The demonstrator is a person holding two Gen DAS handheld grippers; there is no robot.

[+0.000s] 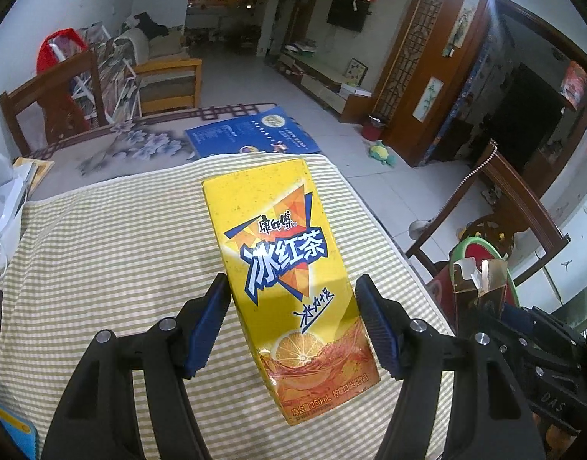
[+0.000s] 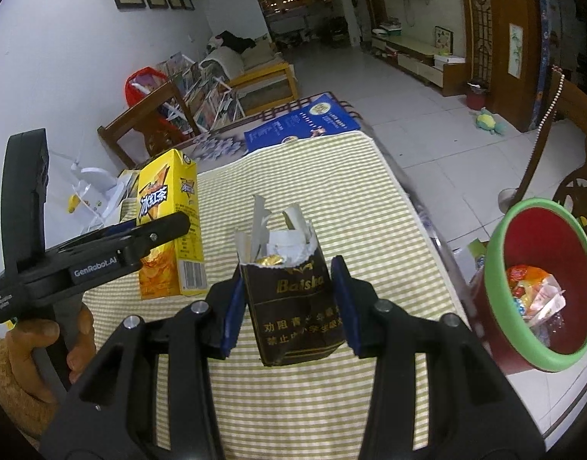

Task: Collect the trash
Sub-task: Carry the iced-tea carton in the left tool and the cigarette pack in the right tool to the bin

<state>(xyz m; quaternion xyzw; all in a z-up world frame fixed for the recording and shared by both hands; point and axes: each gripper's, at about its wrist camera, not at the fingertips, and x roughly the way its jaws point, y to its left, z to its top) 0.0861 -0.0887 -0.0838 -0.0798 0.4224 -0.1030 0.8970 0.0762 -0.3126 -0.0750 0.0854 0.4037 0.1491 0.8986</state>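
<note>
**Two bits of trash held up over the striped cloth**

A yellow drink carton [image 1: 289, 287] is held in the left gripper [image 1: 293, 322]. Blue letters, an orange triangle and a picture of an orange slice are seen on its front. It is tall and boxy, and it is tilted a little, with its top leaning away from the camera. The blue pads [image 1: 207, 326] are pressed on its two sides, so the tongs are clamped on the carton. It is lifted above the striped cloth [image 1: 113, 253] and does not touch it.

A dark brown pack [image 2: 293, 303] is held in the right gripper [image 2: 289, 303]. Gold letters are printed on it. Its top is torn open, and white paper and a bit of gold foil are sticking out. The blue pads [image 2: 232, 306] are closed on its sides, so these tongs are clamped on the pack. It is also held up over the cloth.

In the right wrist view, the carton is seen to the left of the pack and a little farther back. The left gripper is held by a hand [image 2: 51, 339] in a fuzzy brown sleeve [image 2: 9, 383]. Both grippers are pointed forward and downward.

A red bin [image 2: 539, 283] with a green rim is seen to the right of the pack, past the edge of the cloth. Bright wrappers [image 2: 535, 291] are lying inside it.
</note>
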